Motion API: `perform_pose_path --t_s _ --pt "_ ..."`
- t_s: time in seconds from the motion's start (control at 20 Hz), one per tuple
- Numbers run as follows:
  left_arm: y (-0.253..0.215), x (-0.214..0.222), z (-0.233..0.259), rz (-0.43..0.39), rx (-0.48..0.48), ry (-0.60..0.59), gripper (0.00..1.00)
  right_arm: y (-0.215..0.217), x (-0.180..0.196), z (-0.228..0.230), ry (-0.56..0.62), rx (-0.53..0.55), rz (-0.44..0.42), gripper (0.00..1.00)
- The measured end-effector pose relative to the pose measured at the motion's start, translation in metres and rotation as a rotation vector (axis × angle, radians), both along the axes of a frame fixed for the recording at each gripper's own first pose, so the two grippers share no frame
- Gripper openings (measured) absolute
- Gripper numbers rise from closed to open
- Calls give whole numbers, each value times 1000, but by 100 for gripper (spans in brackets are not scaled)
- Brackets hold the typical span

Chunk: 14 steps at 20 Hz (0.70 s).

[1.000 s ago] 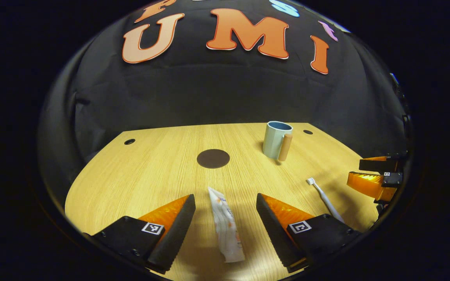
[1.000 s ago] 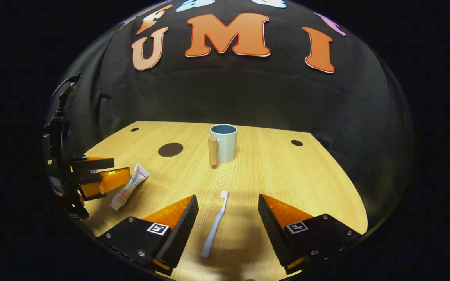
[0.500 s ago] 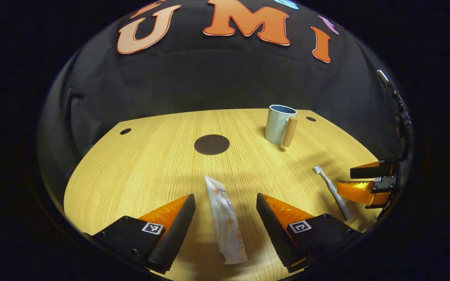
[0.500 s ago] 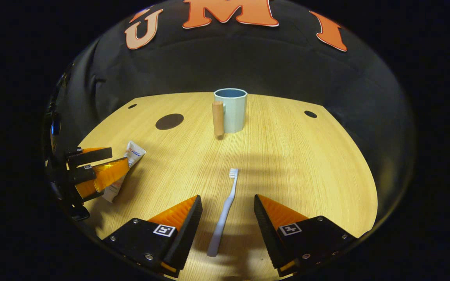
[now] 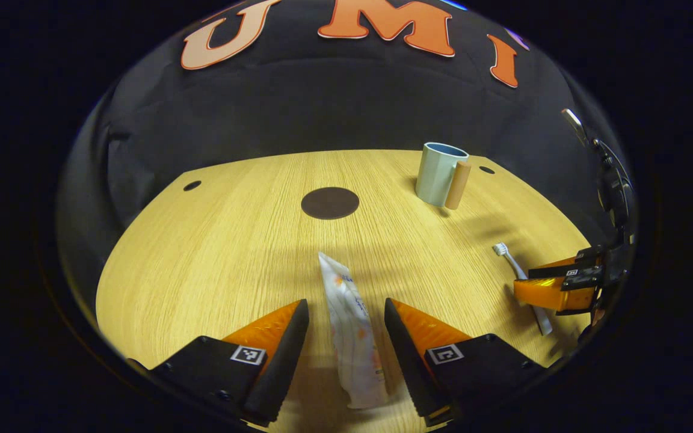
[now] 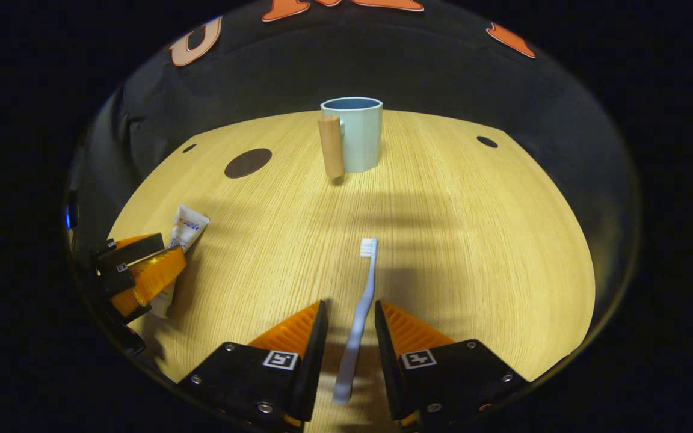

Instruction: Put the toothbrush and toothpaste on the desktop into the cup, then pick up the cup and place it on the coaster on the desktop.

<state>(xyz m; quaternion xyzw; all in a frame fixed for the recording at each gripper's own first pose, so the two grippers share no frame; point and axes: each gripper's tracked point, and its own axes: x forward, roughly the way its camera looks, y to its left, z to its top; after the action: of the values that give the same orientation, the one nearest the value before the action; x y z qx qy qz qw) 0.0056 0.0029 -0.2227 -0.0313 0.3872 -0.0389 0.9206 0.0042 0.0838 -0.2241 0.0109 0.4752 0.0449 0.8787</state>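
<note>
Two sets of tongs are low over the desk [image 5: 214,240], one on each item. My left tongs [image 5: 346,352] straddle the toothpaste [image 5: 352,337], which lies flat on the wood between the fingers; there is a gap on both sides of the tube, so they stand apart and are not clamped. My right tongs [image 6: 349,355] have the toothbrush [image 6: 361,307] handle between them, bristle end pointing toward the cup [image 6: 355,135]; the fingers are drawn in close to the handle, yet I cannot tell whether they press it. Taking the cup as my mark: it stands upright at the far side of the desk, its wooden handle [image 6: 331,146] turned toward me. To its left lies the dark round coaster [image 5: 329,202], bare. Toothbrush and toothpaste both lie nearer me than the cup, the toothpaste off to its left.
</note>
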Motion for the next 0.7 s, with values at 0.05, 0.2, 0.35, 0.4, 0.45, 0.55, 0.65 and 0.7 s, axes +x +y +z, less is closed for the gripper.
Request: perform_pose_path --t_s 0.05,0.2,0.35,0.4,0.45,0.55,0.65,0.7 --pt "-1 -1 -3 2 -4 10 77 -4 0 1 8 -18 -18 42" --pt "-7 1 -15 5 -17 36 50 -9 3 -1 34 -10 -67 21" --pt "-5 0 -14 7 0 46 40 -7 6 -2 36 8 -66 12" --pt "-6 -1 -11 8 10 46 40 -10 6 -1 38 17 -70 8" --pt "-6 -1 -10 14 15 45 34 -11 5 -1 46 30 -77 8" --pt "-8 4 -6 12 -6 22 27 -11 6 -1 52 58 -84 6" --pt "-7 3 -3 12 -26 8 20 -7 8 0 44 84 -79 6" --pt "-7 4 -3 12 -29 2 20 -6 11 5 26 98 -77 6"
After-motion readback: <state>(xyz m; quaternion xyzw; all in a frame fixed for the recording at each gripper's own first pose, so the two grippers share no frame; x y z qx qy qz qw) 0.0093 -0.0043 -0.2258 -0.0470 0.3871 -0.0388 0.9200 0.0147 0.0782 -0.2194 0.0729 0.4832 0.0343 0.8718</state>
